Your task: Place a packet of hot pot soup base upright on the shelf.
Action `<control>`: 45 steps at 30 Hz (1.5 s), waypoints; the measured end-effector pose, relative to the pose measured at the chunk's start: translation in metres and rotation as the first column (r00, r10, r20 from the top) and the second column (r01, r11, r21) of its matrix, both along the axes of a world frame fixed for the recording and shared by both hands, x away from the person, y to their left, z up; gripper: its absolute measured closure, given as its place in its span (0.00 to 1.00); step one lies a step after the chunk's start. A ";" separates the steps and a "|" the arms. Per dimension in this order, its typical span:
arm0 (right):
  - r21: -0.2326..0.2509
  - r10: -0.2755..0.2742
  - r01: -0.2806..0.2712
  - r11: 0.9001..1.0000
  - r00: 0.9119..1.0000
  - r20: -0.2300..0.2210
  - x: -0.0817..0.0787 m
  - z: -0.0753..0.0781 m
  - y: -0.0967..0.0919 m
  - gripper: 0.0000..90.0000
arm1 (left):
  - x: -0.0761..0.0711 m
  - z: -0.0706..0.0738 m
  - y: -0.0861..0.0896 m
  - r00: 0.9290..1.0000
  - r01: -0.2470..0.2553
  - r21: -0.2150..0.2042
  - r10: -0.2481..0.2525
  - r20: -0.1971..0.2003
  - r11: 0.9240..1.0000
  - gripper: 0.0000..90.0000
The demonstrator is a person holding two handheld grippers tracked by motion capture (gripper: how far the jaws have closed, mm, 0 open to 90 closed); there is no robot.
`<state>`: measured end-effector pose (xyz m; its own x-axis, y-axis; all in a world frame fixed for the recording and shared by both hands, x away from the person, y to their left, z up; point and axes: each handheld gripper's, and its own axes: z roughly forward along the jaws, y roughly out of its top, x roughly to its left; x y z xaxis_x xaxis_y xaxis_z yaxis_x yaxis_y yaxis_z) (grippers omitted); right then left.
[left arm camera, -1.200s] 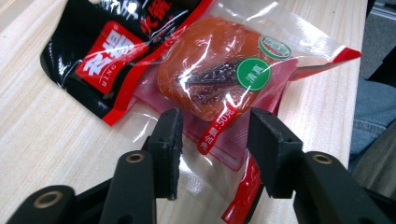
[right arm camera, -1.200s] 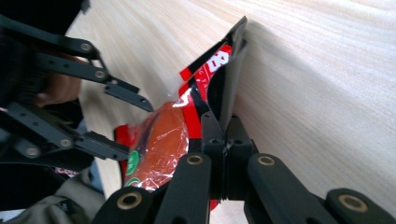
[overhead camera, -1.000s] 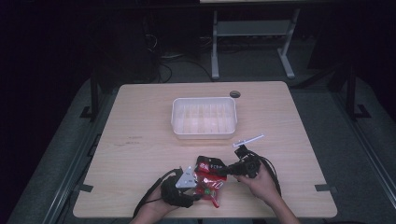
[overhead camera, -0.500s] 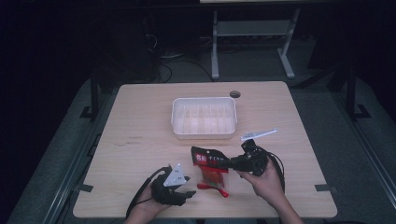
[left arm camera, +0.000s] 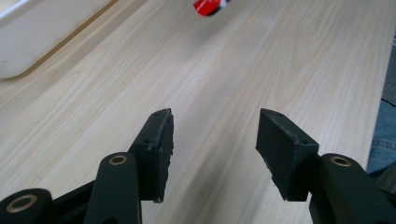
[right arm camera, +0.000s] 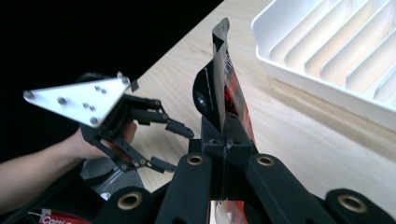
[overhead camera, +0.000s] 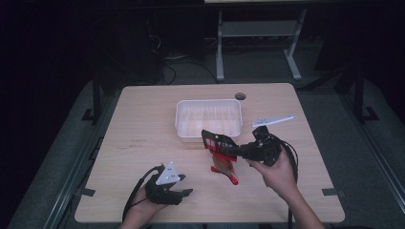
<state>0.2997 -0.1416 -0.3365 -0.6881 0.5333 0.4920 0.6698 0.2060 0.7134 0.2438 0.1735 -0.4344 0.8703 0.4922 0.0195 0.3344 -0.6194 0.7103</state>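
A black and red snack packet (overhead camera: 218,145) hangs above the table, right of centre. My right gripper (overhead camera: 237,151) is shut on it. In the right gripper view the jaws pinch the packet (right arm camera: 219,79), which stands up between them. My left gripper (overhead camera: 186,185) rests low at the table's front left, clear of the packet. Its jaws have just been opening, and in the left gripper view they (left arm camera: 215,114) stand open over bare wood with nothing between them. The packet's red end (left arm camera: 208,5) shows far ahead. The left gripper (right arm camera: 180,148) also appears open in the right gripper view.
A white ribbed tray (overhead camera: 181,125) sits at the middle of the wooden table (overhead camera: 143,119), just behind the packet. Its rim (right arm camera: 327,93) lies to the right in the right gripper view. A cable hole (overhead camera: 240,96) is behind the tray. Dark floor surrounds the table.
My left gripper has let go of the packet, drawn back to the left and opened its jaws. The right gripper has lifted the packet off the table, toward the tray.
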 end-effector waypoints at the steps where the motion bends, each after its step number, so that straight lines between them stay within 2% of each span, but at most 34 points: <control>1: -0.005 -0.006 0.006 1.000 1.000 0.001 0.002 0.002 -0.001 0.99 | 0.001 0.000 0.002 1.000 -0.008 -0.002 0.008 0.001 1.000 0.50; 5: -0.009 -0.025 0.025 1.000 1.000 0.009 0.010 0.010 -0.003 0.99 | 0.003 0.001 0.004 1.000 -0.017 -0.011 0.017 -0.001 1.000 0.49; 6: -0.019 -0.039 0.039 0.999 0.999 0.019 0.016 0.016 -0.004 0.99 | 0.004 0.000 0.005 1.000 -0.020 -0.012 0.020 -0.005 1.000 0.48; 8: -0.023 -0.050 0.050 0.998 0.998 0.026 0.018 0.019 -0.004 0.99 | 0.007 -0.002 0.008 0.999 -0.035 -0.023 0.034 -0.028 0.999 0.47; 11: -0.034 -0.074 0.075 0.997 0.997 0.036 0.027 0.026 -0.003 0.99 | 0.011 -0.002 0.013 0.998 -0.055 -0.042 0.053 -0.044 0.998 0.46; 16: -0.045 -0.123 0.125 0.991 0.991 0.058 0.045 0.037 0.002 1.00 | 0.013 0.000 0.020 0.996 -0.079 -0.055 0.077 -0.040 0.995 0.43; 25: -0.068 -0.178 0.184 0.981 0.981 0.079 0.069 0.048 0.009 0.99 | 0.014 0.000 0.022 0.995 -0.092 -0.059 0.090 -0.035 0.994 0.40; 26: -0.068 -0.197 0.203 0.977 0.977 0.081 0.075 0.050 0.011 0.99 | 0.014 0.000 0.023 0.995 -0.094 -0.059 0.092 -0.035 0.994 0.40; 31: -0.079 -0.228 0.235 0.969 0.970 0.087 0.085 0.053 0.014 1.00 | 0.015 0.001 0.024 0.995 -0.099 -0.062 0.097 -0.031 0.993 0.40; 32: -0.085 -0.247 0.254 0.963 0.965 0.090 0.090 0.054 0.015 1.00 | 0.014 0.002 0.024 0.995 -0.100 -0.063 0.099 -0.029 0.993 0.39; 34: -0.082 -0.256 0.263 0.961 0.963 0.086 0.093 0.054 0.016 1.00 | 0.014 0.002 0.025 0.995 -0.102 -0.066 0.101 -0.028 0.993 0.39; 36: -0.097 -0.278 0.286 0.953 0.956 0.090 0.101 0.055 0.018 1.00 | 0.015 0.001 0.025 0.994 -0.104 -0.069 0.102 -0.029 0.992 0.39; 37: -0.097 -0.278 0.286 0.953 0.956 0.090 0.101 0.055 0.018 1.00 | 0.015 0.001 0.025 0.994 -0.103 -0.066 0.101 -0.030 0.992 0.39; 38: -0.108 -0.294 0.304 0.946 0.950 0.101 0.106 0.055 0.020 1.00 | 0.015 0.001 0.026 0.994 -0.103 -0.068 0.102 -0.030 0.992 0.39; 39: -0.108 -0.294 0.304 0.946 0.950 0.101 0.106 0.055 0.020 1.00 | 0.015 0.001 0.026 0.994 -0.103 -0.068 0.102 -0.030 0.992 0.39; 40: -0.112 -0.314 0.324 0.939 0.944 0.101 0.112 0.054 0.021 0.99 | 0.015 0.002 0.026 0.995 -0.102 -0.072 0.100 -0.028 0.992 0.39; 41: -0.112 -0.314 0.324 0.939 0.944 0.101 0.112 0.054 0.021 0.99 | 0.015 0.002 0.026 0.995 -0.102 -0.072 0.100 -0.028 0.992 0.39; 42: -0.127 -0.332 0.343 0.931 0.938 0.099 0.117 0.054 0.023 1.00 | 0.015 0.002 0.026 0.995 -0.099 -0.072 0.098 -0.024 0.992 0.39; 44: -0.138 -0.345 0.356 0.924 0.933 0.101 0.121 0.053 0.025 1.00 | 0.015 0.002 0.026 0.995 -0.102 -0.078 0.100 -0.027 0.992 0.39; 45: -0.138 -0.345 0.356 0.924 0.933 0.101 0.121 0.053 0.025 1.00 | 0.015 0.002 0.026 0.995 -0.102 -0.078 0.100 -0.027 0.992 0.39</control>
<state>0.4206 -0.1170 -0.2835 -0.4746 0.8111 0.3418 0.6657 0.0767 0.7423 0.2583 0.1993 -0.4325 0.8159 0.5767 -0.0422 0.4092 -0.5241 0.7469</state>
